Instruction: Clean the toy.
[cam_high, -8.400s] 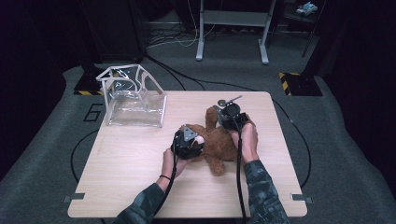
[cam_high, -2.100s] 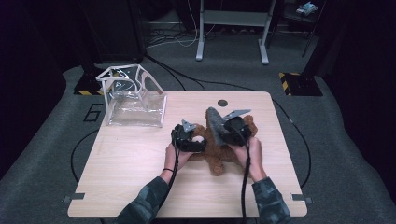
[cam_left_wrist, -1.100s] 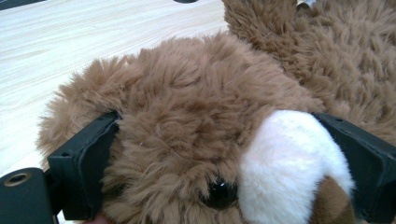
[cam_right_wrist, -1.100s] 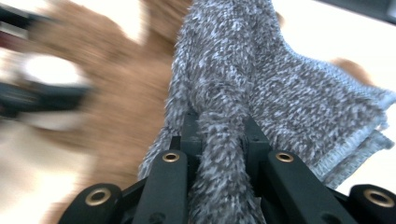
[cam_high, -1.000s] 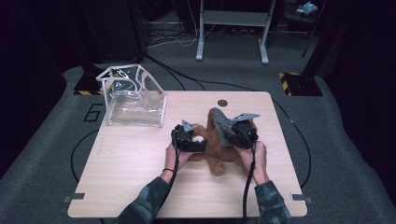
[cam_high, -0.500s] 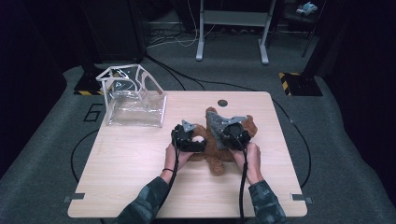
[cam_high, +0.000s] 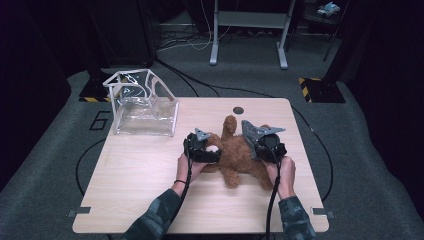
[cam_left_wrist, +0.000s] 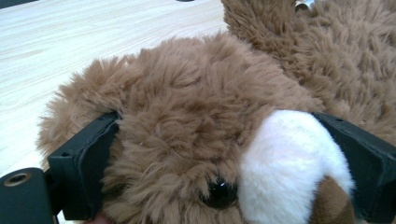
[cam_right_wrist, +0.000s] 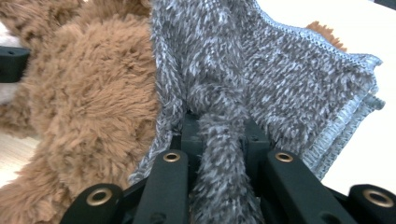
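Two grippers are seen at work on a brown teddy bear (cam_high: 239, 152) that lies on the wooden table (cam_high: 135, 185), right of its middle; nearest the person, the forearms come in over the near edge, where bare tabletop is left in front of the toy. The left gripper (cam_high: 202, 147) is closed on the bear's head, the jaws pressed into the fur on either side of the dark eye (cam_left_wrist: 219, 193) and the white muzzle (cam_left_wrist: 292, 163); the right gripper (cam_high: 265, 142) is drawn narrow on a pinched fold of grey knitted cloth (cam_right_wrist: 280, 74), which is draped against the bear's body.

Both things are judged soft and light; the plush should give under the jaws and spring back, so the head offers a bulky, sure hold, whereas a limb would flop. The cloth is judged limp and loosely knitted; a hold near its hemmed edge (cam_right_wrist: 345, 116) would spread it better than a hold mid-fabric, and a snag on the fur is possible.

Farther off, wide open wood is left at the left side; the right edge lies near the right hand, so less room is had there. At the far left corner a clear plastic bag with a white frame (cam_high: 142, 102) stands well apart from the bear; a small dark disc (cam_high: 238, 110) is set near the far edge.
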